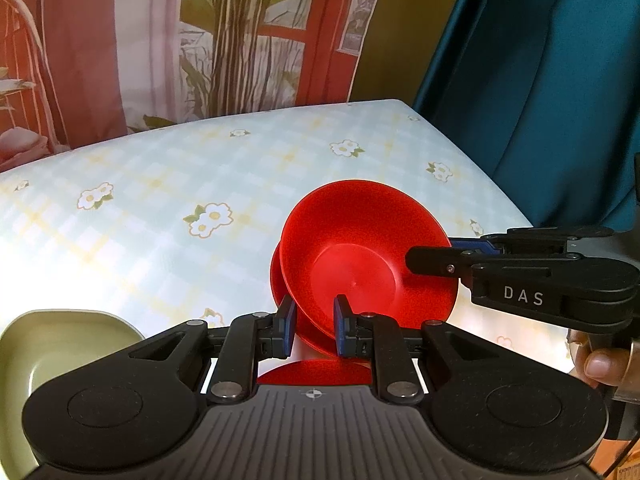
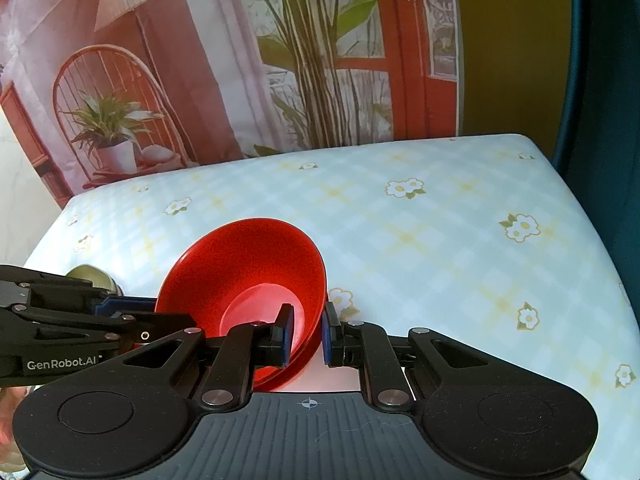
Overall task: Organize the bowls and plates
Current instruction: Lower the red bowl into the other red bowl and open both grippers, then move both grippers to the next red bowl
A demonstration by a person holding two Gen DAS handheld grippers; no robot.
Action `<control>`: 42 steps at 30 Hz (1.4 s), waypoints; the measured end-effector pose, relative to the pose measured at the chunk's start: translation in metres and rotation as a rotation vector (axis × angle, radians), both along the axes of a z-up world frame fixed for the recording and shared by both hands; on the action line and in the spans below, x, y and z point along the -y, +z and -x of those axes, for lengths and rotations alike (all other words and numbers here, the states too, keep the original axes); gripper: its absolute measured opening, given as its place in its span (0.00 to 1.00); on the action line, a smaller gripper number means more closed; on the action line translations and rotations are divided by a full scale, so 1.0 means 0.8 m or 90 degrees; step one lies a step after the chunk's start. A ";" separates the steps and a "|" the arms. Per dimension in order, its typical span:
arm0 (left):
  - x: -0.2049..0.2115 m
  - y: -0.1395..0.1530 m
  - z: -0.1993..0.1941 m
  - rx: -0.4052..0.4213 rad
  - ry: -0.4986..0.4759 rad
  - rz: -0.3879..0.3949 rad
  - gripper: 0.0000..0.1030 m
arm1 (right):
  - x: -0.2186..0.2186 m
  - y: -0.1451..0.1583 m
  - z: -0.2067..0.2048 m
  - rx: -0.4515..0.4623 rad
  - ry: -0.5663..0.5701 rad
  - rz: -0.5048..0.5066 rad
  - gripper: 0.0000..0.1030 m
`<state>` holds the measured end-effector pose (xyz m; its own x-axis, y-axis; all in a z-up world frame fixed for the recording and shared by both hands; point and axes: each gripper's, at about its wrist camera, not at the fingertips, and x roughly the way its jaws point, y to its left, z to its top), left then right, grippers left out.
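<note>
Two red bowls sit tilted, one nested in the other, just above the flowered tablecloth (image 1: 168, 168). The inner red bowl (image 1: 360, 256) faces the left wrist camera, and the outer red bowl (image 1: 276, 280) peeks out behind its left edge. My left gripper (image 1: 315, 326) is shut on the near rim, with both blue pads against red plastic. My right gripper (image 1: 430, 258) comes in from the right and is shut on the inner bowl's right rim. In the right wrist view, the right gripper (image 2: 307, 334) clamps the red bowl (image 2: 248, 272) at its rim, and the left gripper (image 2: 160, 316) reaches its left edge.
A pale green dish (image 1: 60, 344) lies on the table at the lower left and shows as a sliver (image 2: 90, 274) behind the left gripper. A teal curtain (image 1: 540, 80) hangs past the table's right edge, and a printed backdrop (image 1: 200, 40) stands behind the table. A thumb (image 1: 600, 368) holds the right gripper.
</note>
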<state>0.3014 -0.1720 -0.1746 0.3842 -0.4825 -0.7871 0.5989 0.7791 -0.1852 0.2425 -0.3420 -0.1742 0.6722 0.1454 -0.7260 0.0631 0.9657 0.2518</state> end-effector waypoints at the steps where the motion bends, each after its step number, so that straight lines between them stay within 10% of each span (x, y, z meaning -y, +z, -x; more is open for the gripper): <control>1: 0.000 0.000 0.000 0.000 0.000 0.001 0.19 | 0.000 0.000 0.000 0.001 0.000 -0.001 0.15; 42: -0.050 0.032 0.026 0.032 0.032 0.009 0.36 | -0.017 0.024 0.032 0.038 -0.010 0.022 0.21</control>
<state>0.2805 -0.1321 -0.1492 0.4468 -0.4727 -0.7595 0.5683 0.8057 -0.1671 0.2170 -0.3283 -0.1551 0.7164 0.1105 -0.6889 0.0635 0.9730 0.2221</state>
